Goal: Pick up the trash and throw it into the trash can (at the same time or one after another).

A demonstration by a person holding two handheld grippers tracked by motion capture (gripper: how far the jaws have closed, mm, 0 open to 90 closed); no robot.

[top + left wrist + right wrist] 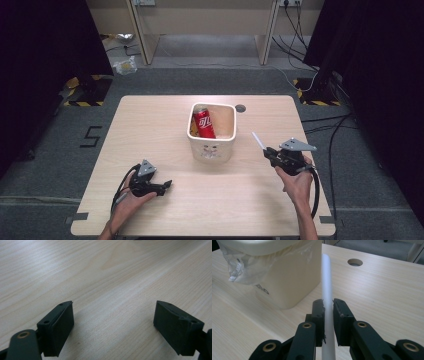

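The right gripper (pixel 327 305) is clamped on a thin white tube (pixel 327 285) — most likely a drinking straw — with both black jaws pressed against its sides in the right gripper view, and the tube running straight up between them and out past their tips. In the high view the same right gripper (pixel 270 150) is held above the right half of the tabletop (pixel 150 130), nearer the right edge than the middle, and the white tube (pixel 257 140) sticks out of it up and to the left, toward a cream bin (pixel 212 145). That bin stands near the middle of the tabletop, a little toward the far edge, with a clear plastic liner (pixel 239 267) folded over its rim and a red can (pixel 204 124) lying tilted inside it. The tip of the tube is near the bin's right wall but apart from it. Just beyond the bin's far right corner there is a round cable hole (pixel 240 108) in the tabletop. The left gripper (pixel 162 186) rests low over the near left part of the tabletop, well apart from the bin — its jaws stand wide apart in the left gripper view, with bare wood between them.
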